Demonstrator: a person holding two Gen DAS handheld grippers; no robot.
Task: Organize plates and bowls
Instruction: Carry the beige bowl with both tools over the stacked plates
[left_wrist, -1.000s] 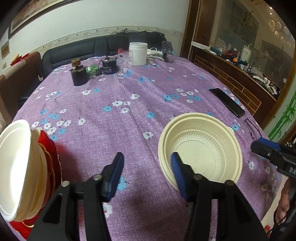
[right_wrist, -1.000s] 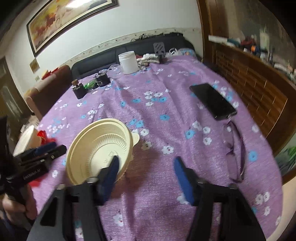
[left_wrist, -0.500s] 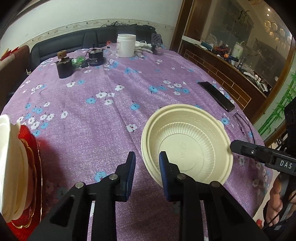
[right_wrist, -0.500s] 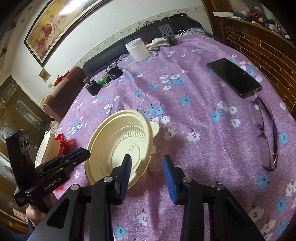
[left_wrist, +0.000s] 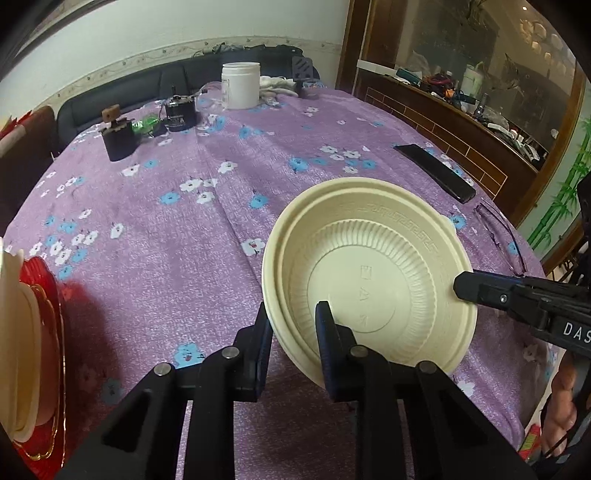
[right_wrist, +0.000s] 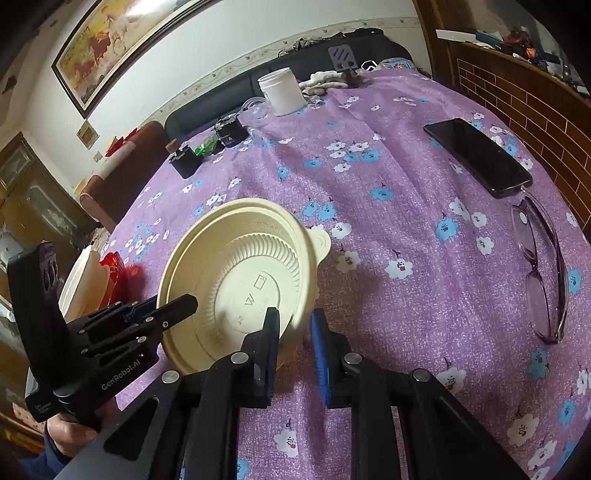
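A cream ribbed plastic bowl (left_wrist: 373, 269), which looks like two nested ones, is lifted and tilted above the purple flowered tablecloth (left_wrist: 177, 236). My left gripper (left_wrist: 293, 317) is shut on its near-left rim. My right gripper (right_wrist: 293, 321) is shut on the opposite rim of the bowl (right_wrist: 240, 280). Each gripper shows in the other's view: the right gripper (left_wrist: 465, 286) at the right edge, the left gripper (right_wrist: 177, 304) at the lower left. A stack of white bowls on red plates (left_wrist: 26, 343) stands at the table's left edge, also in the right wrist view (right_wrist: 92, 280).
A black phone (right_wrist: 476, 158) and glasses (right_wrist: 543, 266) lie on the right side. At the far side stand a white jar (left_wrist: 240, 85), two small black devices (left_wrist: 118, 138) and a cloth. A dark sofa lies beyond the table, a wooden cabinet to the right.
Both grippers closed from open onto opposite rims of the cream bowl, and it has risen off the cloth, tilted.
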